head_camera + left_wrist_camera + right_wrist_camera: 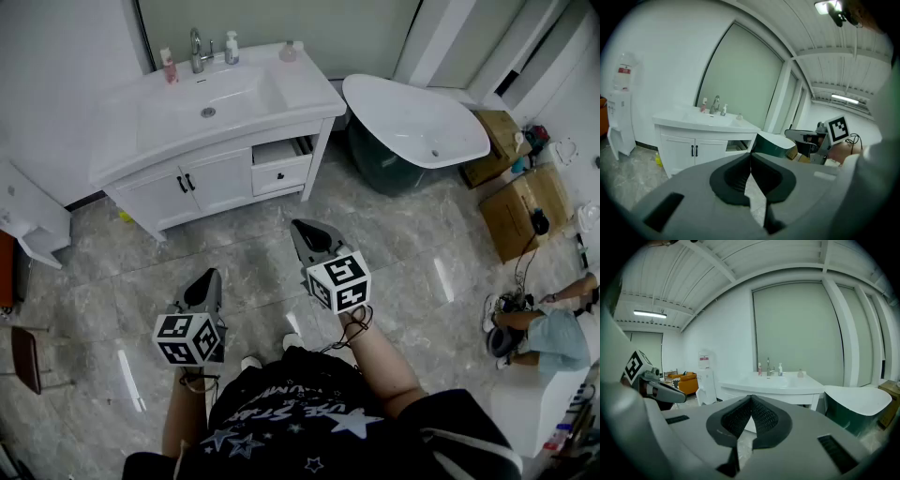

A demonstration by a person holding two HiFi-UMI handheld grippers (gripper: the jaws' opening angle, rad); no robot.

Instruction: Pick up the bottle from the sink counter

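Note:
A white sink counter (300, 89) stands across the floor from me. Beside the tap (197, 49) at its back edge stand a pink bottle (169, 66) and a white pump bottle (232, 47); a small round bottle (289, 51) sits further right. The same bottles, pink (760, 369), white (780, 369) and round (800, 373), appear far off in the right gripper view. My left gripper (208, 278) and right gripper (302, 228) hang over the floor well short of the counter. Both are shut with nothing between the jaws, whose tips meet (751, 154) (751, 398).
A white bathtub (412, 122) sits right of the counter, whose drawer (281, 164) is open. Cardboard boxes (525, 211) and a seated person (548, 333) are at the right. A water dispenser (28, 220) and a chair (23, 361) are at the left.

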